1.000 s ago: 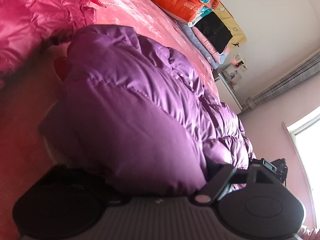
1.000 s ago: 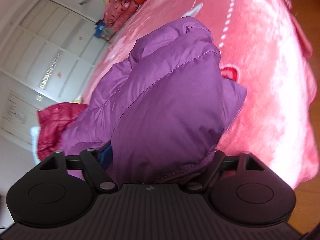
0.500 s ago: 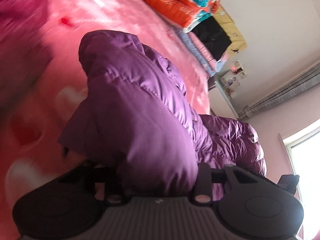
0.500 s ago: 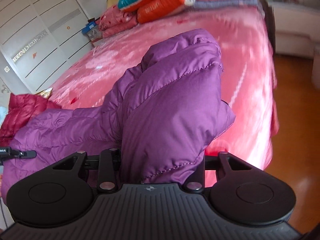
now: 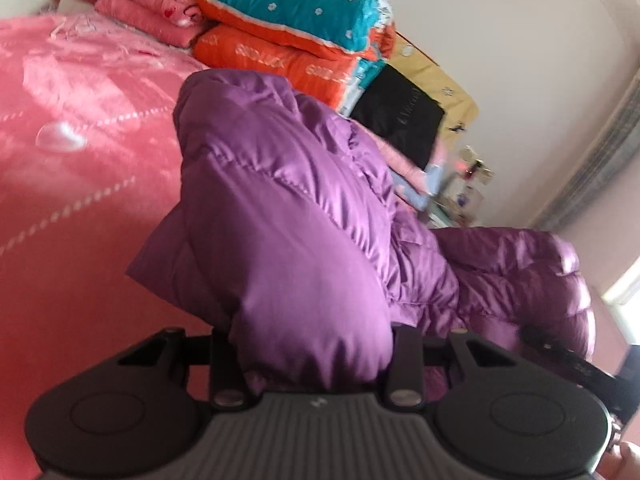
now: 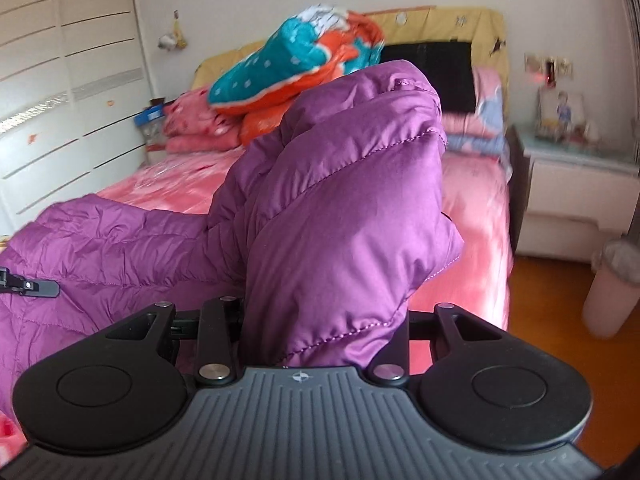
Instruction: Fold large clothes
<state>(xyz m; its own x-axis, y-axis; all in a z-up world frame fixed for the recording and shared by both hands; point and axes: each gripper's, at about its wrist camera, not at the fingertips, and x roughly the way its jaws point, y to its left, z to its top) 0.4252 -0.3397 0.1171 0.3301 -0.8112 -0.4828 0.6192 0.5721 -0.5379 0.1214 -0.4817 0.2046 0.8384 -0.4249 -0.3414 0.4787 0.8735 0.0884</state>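
Observation:
A purple quilted down jacket [image 5: 280, 216] fills the middle of both wrist views, held up over the pink bed. My left gripper [image 5: 312, 344] is shut on one bunched edge of it; the fabric hides the fingertips. My right gripper [image 6: 320, 320] is shut on another bunched edge of the jacket [image 6: 340, 200], fingertips also hidden. The rest of the jacket hangs between the two grippers. A part of the other gripper [image 6: 28, 286] shows at the left edge of the right wrist view.
The pink bedspread [image 5: 72, 184] lies below. Folded teal and orange quilts [image 5: 296, 36] and pink pillows are stacked at the headboard. A white nightstand [image 6: 576, 184] and a pink bin [image 6: 612, 292] stand right of the bed on the wood floor. A white wardrobe [image 6: 68, 92] is at left.
Both grippers have lifted and swung up with the jacket, so the views now face the headboard. The red jacket seen earlier has left the view.

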